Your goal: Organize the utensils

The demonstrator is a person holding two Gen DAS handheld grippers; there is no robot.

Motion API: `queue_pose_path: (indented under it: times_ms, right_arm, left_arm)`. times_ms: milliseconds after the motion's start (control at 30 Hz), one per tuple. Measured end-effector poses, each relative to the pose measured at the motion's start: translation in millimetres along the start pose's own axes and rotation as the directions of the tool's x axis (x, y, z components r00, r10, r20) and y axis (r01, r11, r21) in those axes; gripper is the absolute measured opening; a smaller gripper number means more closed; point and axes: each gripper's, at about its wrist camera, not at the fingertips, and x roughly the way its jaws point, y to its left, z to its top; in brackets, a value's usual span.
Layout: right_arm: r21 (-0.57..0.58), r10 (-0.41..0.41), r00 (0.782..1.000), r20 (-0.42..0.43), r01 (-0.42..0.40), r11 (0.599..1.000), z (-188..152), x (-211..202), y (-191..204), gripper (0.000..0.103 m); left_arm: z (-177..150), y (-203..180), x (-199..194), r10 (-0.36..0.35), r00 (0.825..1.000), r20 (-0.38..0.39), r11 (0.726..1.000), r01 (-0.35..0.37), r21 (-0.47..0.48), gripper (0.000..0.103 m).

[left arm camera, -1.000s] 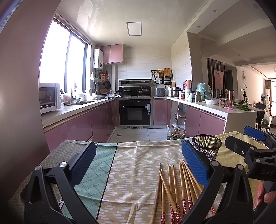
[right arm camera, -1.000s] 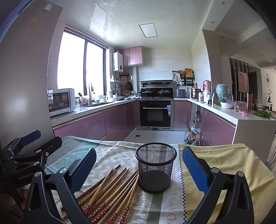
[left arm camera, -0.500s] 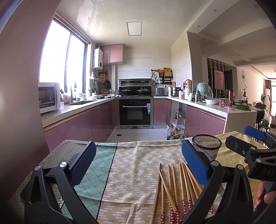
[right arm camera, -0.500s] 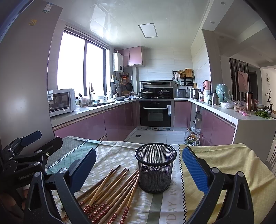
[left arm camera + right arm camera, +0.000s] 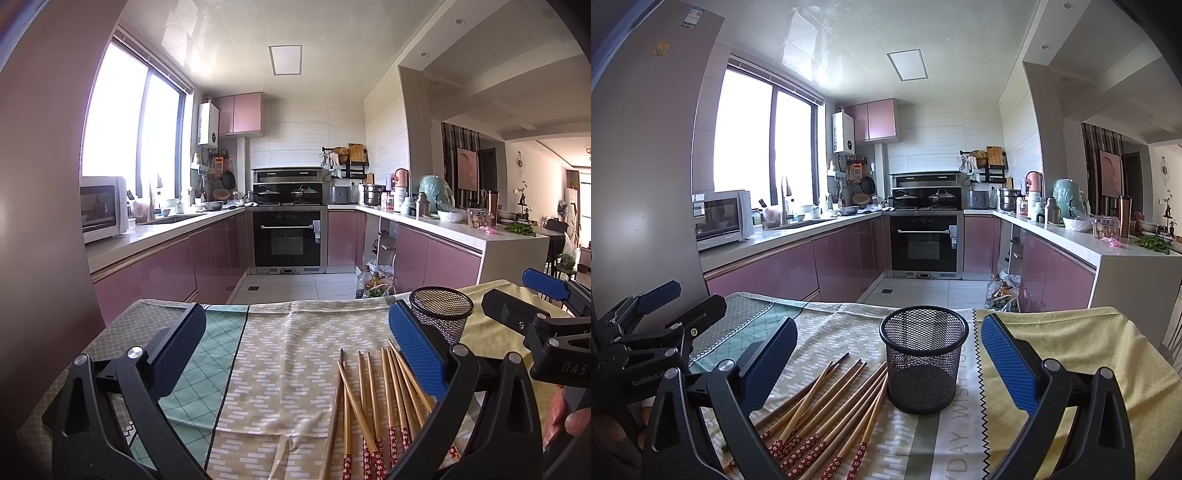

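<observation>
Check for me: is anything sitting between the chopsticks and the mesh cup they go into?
Nothing visible. The chopsticks lie fanned on the tablecloth directly left of the mesh cup, tips nearly reaching its base. The cup looks empty, its top open.

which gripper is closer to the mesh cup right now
Right. The right gripper faces the mesh cup, which stands between its open fingers just ahead. The left gripper sits off to the cup's left, behind the chopsticks.

Wooden red-tipped chopsticks [image 5: 827, 406] fanned flat on cloth, beside upright black mesh cup [image 5: 924, 363]
</observation>
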Motion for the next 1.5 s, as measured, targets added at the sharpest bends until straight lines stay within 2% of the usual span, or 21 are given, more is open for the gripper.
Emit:
queue_pose_path:
  times_ms: [700,800,933,1000,1100,1200,1267,1367,1500]
  right_arm:
    - [0.003,0.005,1.0,-0.008,-0.005,1.0,-0.3,1.0,-0.3,0.096]
    - [0.008,0.019,0.999,-0.026,-0.019,1.0,-1.5,3.5,-0.5,0.096]
    - [0.004,0.045,0.992,-0.118,-0.045,0.999,-7.5,15.2,-1.3,0.096]
    - [-0.012,0.058,0.982,-0.178,-0.061,0.998,-13.8,23.2,-0.1,0.096]
    - [-0.001,0.082,0.957,-0.28,-0.086,0.996,-25.7,38.5,0.3,0.084]
    - [0.023,0.093,0.918,-0.384,-0.092,0.996,-38.5,56.5,-1.7,0.07]
    - [0.047,0.105,0.886,-0.452,-0.094,0.994,-47.6,68.9,-3.6,0.066]
    - [0.076,0.128,0.849,-0.513,-0.104,0.992,-57.5,81.5,-4.6,0.056]
    - [0.09,0.138,0.818,-0.558,-0.105,0.99,-64.8,90.5,-3.0,0.047]
  left_arm:
    - [-3.5,-0.3,5.1,-0.014,1.0,-0.019,1.0,0.014,0.008,0.097]
    - [-4.4,0.2,7.1,-0.017,0.999,-0.034,1.0,0.018,0.02,0.097]
    - [-6.6,2.0,18.2,-0.039,0.994,-0.104,0.998,0.044,0.049,0.097]
    - [-9.9,6.2,25.3,-0.057,0.987,-0.148,0.997,0.065,0.047,0.096]
    - [-16.1,10.0,36.8,-0.072,0.975,-0.211,0.995,0.086,0.059,0.09]
    - [-25.6,11.0,49.4,-0.097,0.955,-0.28,0.99,0.121,0.069,0.083]
    - [-33.0,9.5,57.3,-0.116,0.937,-0.33,0.986,0.149,0.077,0.079]
    - [-43.5,3.4,69.9,-0.128,0.908,-0.4,0.978,0.181,0.099,0.074]
    - [-56.3,-3.3,83.9,-0.144,0.866,-0.478,0.967,0.226,0.118,0.066]
